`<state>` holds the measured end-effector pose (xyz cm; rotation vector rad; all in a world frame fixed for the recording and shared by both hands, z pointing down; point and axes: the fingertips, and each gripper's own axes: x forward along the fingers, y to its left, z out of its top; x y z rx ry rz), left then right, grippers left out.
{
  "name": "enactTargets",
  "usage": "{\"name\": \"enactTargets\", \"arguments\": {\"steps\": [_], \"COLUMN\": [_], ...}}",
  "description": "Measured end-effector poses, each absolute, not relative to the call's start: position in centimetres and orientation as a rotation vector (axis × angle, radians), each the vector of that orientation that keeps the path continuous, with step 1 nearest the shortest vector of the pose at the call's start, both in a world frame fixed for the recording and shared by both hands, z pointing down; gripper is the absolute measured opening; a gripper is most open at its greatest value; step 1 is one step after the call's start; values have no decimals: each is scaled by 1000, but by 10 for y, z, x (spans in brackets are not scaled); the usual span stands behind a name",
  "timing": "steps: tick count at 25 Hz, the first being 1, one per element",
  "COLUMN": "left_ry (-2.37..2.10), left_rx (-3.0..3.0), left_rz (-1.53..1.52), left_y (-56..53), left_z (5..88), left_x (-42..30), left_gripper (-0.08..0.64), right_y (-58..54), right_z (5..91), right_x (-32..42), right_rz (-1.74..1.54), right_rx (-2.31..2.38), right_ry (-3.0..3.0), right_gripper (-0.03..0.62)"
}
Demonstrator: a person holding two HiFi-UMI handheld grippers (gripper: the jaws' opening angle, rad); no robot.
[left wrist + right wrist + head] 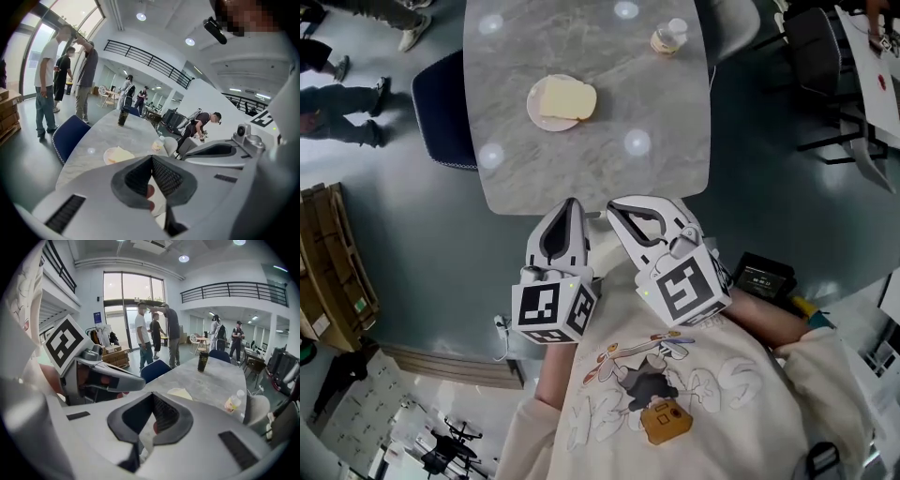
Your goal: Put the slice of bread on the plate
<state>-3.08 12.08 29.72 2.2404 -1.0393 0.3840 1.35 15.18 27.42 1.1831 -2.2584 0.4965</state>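
1. Task item: the slice of bread lies flat on the plate. It covers most of the plate and overhangs the right rim.
2. The plate sits on a grey stone-patterned table. I see nothing else touching the plate.
3. Left gripper: I read it as clenched. In the left gripper view its ribbed pads meet along one line and hold nothing.
4. Right gripper: also clenched. In the right gripper view the pads are pressed together and empty.
5. Position: both grippers are on the near side of the plate and well apart from it. In the head view their tips show at the table's near edge. They sit side by side, the left just beside the right, and both point toward the plate.
6. Neither gripper touches the bread or the plate.
7. Other items: a small bottle stands beyond the plate to its right, well apart from it. A dark can stands farther beyond the plate. A blue chair stands to the plate's left, beside the table.
8. Several people stand beyond the plate, off the table. I cannot tell what they are doing.
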Motion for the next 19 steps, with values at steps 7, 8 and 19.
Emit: {"name": "enactTargets", "arguments": {"steps": [7, 8, 19], "left_ry": [-1027, -1020, -1000], "left_rx": [2231, 2238, 2302], "left_rz": [386, 385, 368], "left_y": [121, 120, 121], "left_z": [304, 304, 285], "left_x": [-30, -27, -21], "left_gripper": [11, 11, 11], "right_y": [154, 152, 145], "right_z": [274, 275, 255], "right_x": [23, 26, 39], "right_rz": [471, 477, 486], "right_rx": [1214, 1225, 1374], "right_ry": [-2251, -2251, -2270], "right_gripper": [5, 5, 5]}}
